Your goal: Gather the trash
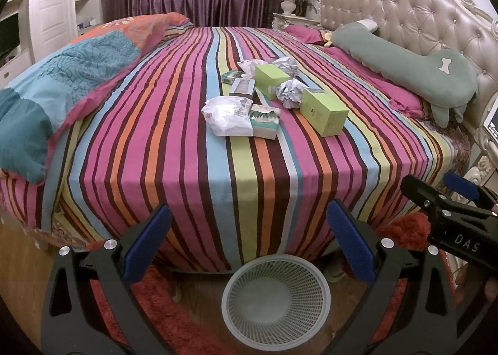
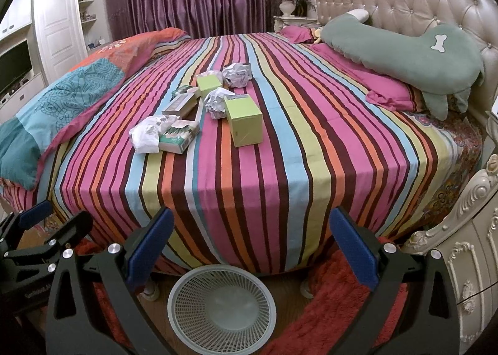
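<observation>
- A folded quilt [image 1: 71,74] in blue and orange lies on the left side of the bed [image 1: 249,168], which wears a striped sheet
- The left gripper [image 1: 249,239] is spread wide and holds nothing, hanging over the floor at the foot of the bed
- The trash sits bunched in the middle of the bed: a white plastic bag [image 1: 227,115] touching a small patterned box [image 1: 264,121], then a crumpled paper ball [image 1: 291,93], then a green box [image 1: 323,112] nearest the right, with more boxes and paper behind them
- A white mesh basket [image 1: 236,299] stands on the floor below the bed's edge, between the left gripper's fingers in its view
- The right gripper [image 2: 250,243] is also wide apart and empty
- A green pillow [image 1: 404,71] leans on the tufted headboard [image 1: 420,12]
</observation>
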Demonstrator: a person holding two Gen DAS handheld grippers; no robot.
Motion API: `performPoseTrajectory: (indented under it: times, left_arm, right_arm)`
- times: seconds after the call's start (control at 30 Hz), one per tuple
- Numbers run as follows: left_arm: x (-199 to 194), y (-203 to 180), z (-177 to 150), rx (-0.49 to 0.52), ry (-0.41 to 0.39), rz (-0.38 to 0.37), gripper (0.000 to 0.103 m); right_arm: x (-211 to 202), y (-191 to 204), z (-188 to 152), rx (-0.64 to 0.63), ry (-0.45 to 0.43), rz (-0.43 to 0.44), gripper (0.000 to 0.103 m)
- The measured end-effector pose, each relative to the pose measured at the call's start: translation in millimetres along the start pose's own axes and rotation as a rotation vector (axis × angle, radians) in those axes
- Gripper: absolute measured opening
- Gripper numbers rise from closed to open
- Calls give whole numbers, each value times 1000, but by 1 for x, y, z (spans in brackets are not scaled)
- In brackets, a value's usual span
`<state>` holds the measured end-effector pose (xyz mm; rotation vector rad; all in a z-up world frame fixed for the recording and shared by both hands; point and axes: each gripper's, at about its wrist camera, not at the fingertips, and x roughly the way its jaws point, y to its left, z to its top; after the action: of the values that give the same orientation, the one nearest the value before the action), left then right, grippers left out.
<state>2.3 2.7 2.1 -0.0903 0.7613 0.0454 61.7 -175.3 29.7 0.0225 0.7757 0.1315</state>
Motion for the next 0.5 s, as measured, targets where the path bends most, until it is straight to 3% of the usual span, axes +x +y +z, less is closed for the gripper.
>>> performPoseTrajectory:
  times: [0.5]
  left_arm:
    - [13, 7, -2, -41, 32, -13, 97]
  right_arm:
    - [10, -6, -2, 6, 25, 4, 95]
